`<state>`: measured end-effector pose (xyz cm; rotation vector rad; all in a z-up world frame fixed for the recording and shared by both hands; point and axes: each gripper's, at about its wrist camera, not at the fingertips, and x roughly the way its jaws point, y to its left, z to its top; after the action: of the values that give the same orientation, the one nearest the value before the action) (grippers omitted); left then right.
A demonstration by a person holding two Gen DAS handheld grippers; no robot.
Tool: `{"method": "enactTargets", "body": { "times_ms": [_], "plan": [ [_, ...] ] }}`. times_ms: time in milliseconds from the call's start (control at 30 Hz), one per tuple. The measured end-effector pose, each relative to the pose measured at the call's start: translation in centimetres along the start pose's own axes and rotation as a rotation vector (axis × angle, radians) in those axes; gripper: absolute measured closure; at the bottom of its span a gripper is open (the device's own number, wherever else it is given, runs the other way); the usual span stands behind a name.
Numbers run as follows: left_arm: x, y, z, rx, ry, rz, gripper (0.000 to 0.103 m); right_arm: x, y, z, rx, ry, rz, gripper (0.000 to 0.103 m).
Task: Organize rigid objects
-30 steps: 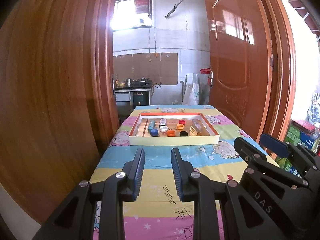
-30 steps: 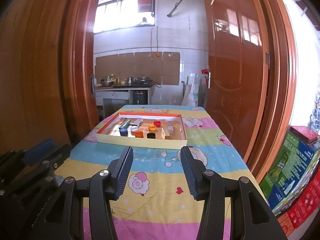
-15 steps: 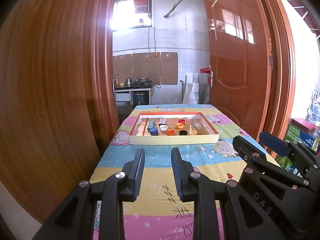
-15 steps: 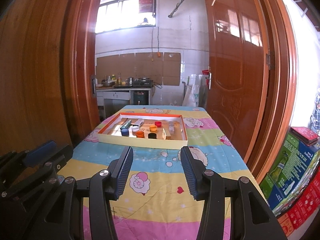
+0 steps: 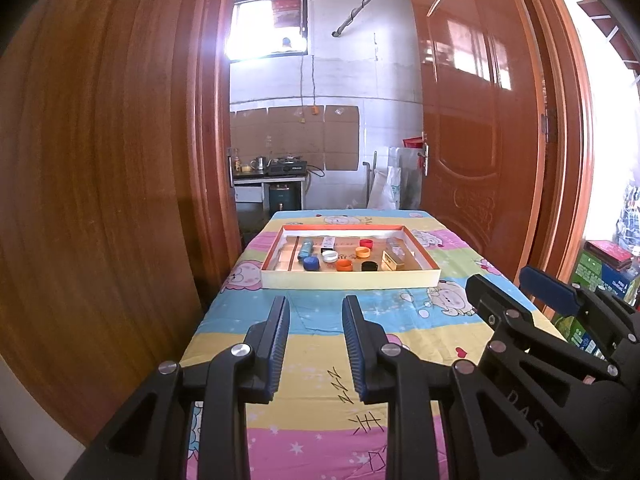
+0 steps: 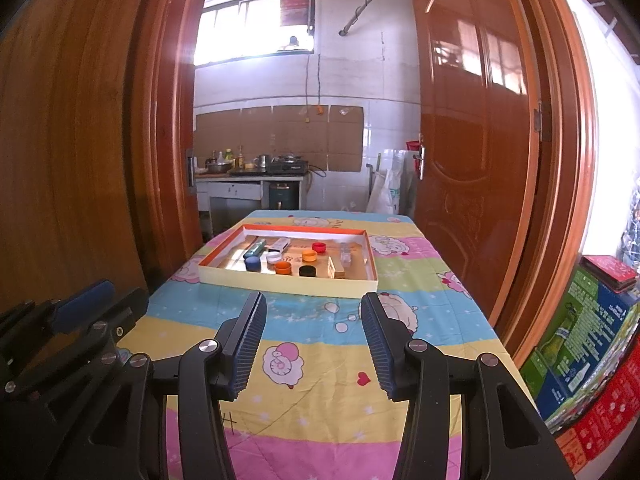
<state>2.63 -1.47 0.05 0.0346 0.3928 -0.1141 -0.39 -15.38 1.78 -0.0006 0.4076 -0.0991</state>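
Observation:
A shallow cream tray with an orange inner rim (image 5: 348, 279) (image 6: 288, 285) sits mid-table. In it lie several bottle caps: blue (image 5: 311, 264), white (image 5: 330, 255), orange (image 5: 343, 265), black (image 5: 369, 266), yellow (image 5: 363, 251), red (image 5: 366, 243). A teal tube (image 5: 306, 247) and a gold box (image 5: 394, 261) also lie inside. My left gripper (image 5: 315, 308) is open and empty, above the near table, short of the tray. My right gripper (image 6: 313, 306) is open and empty, beside it; it also shows in the left wrist view (image 5: 532, 292).
The table carries a cartoon-print cloth (image 6: 320, 360). Wooden door panels stand close on the left (image 5: 100, 160) and right (image 5: 480, 140). Stacked cartons (image 6: 588, 320) sit on the floor at right. A kitchen counter (image 6: 248, 176) is beyond the table.
Both grippers have moved slightly forward and up; the tray looks a little nearer. Jaws unchanged.

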Motion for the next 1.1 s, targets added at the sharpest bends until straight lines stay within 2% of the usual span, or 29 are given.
{"method": "enactTargets", "body": {
  "times_ms": [167,1100],
  "plan": [
    [-0.2,-0.06,-0.14,-0.005,-0.014,0.034,0.076,-0.06,0.13,0.03,0.001,-0.004,0.0,0.052],
    [-0.25,0.28,0.0,-0.01,-0.008,0.016,0.076,-0.07,0.61,-0.23,-0.002,-0.006,0.002,0.052]
  ]
}}
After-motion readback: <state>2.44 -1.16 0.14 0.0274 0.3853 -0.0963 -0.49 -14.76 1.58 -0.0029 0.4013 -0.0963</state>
